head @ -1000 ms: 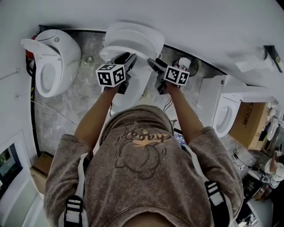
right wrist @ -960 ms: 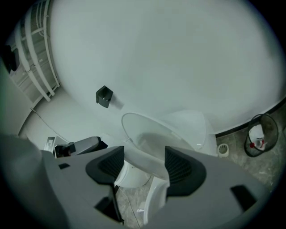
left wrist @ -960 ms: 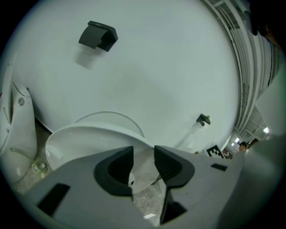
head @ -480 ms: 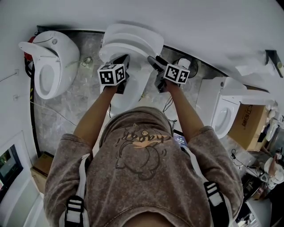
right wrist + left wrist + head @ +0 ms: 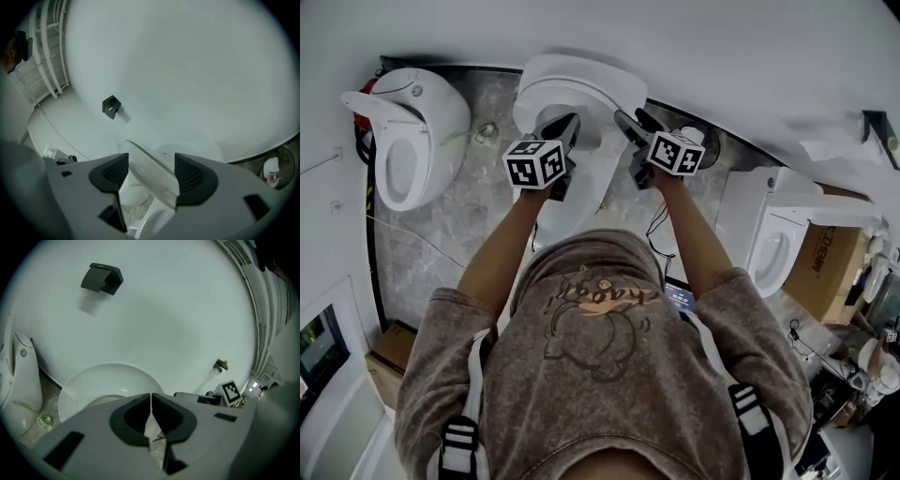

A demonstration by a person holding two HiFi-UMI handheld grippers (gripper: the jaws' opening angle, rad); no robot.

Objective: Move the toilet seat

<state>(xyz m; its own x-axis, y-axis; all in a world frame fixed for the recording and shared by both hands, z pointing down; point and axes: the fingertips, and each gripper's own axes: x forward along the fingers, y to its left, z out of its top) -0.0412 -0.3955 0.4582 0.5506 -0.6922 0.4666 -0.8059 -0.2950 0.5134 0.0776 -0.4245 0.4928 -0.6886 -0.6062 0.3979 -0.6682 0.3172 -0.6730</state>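
Opening, right gripper (image 5: 149,165) straddles toilet seat (image 5: 154,180), maybe touching.

White toilets (image 5: 412,131) on marbled floor (image 5: 478,192)

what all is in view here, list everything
toilets: 3, white, in a row by the wall: left toilet, middle toilet, right toilet
seat: 1, white, tilted, on the middle toilet
bracket: 1, dark, on the wall
boxes: 2, brown: right box at far right, left box at lower left
floor: 1, grey marble, under the toilets
person: 1, brown top, facing the middle toilet
left gripper: 1, grey, shut, over the middle toilet
right gripper: 1, grey, open, jaws just been opening, seat between them
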